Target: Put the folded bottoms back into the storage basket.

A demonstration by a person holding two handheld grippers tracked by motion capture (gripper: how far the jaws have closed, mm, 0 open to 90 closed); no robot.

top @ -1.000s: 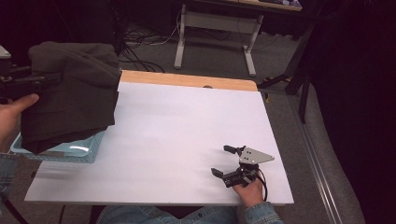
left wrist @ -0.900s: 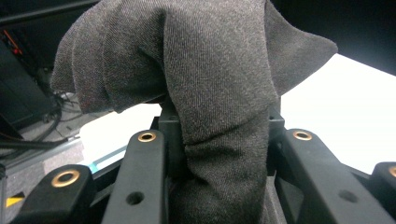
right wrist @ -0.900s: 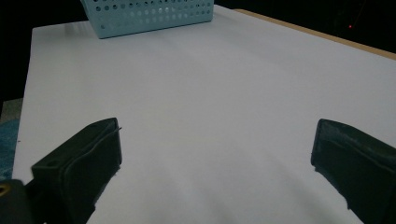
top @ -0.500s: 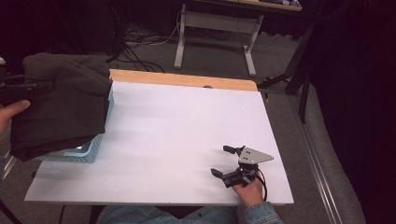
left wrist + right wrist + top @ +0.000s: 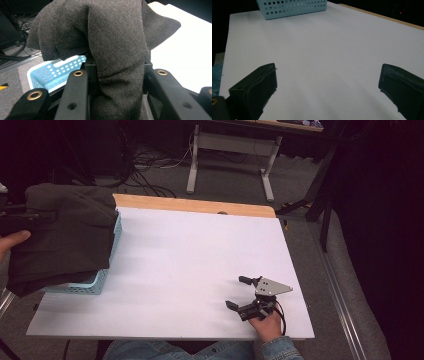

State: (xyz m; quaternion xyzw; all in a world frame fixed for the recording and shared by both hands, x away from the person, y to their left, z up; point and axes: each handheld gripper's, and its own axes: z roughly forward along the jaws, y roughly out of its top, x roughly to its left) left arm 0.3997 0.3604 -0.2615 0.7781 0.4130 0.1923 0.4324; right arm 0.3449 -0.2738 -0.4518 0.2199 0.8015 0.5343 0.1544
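Cloth [image 5: 65,237] overhanging basket [image 5: 102,280] edge, table [image 5: 200,255] open

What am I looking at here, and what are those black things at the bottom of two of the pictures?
A person works at a white table with a hand-held gripper in each hand. One camera looks down from above; the other two ride on the grippers, so the black things are their jaws. The left gripper is closed on a dark grey cloth, holding it over a light blue basket at the table's left edge. The right gripper rests on the table near its right front corner, jaws open, holding nothing.
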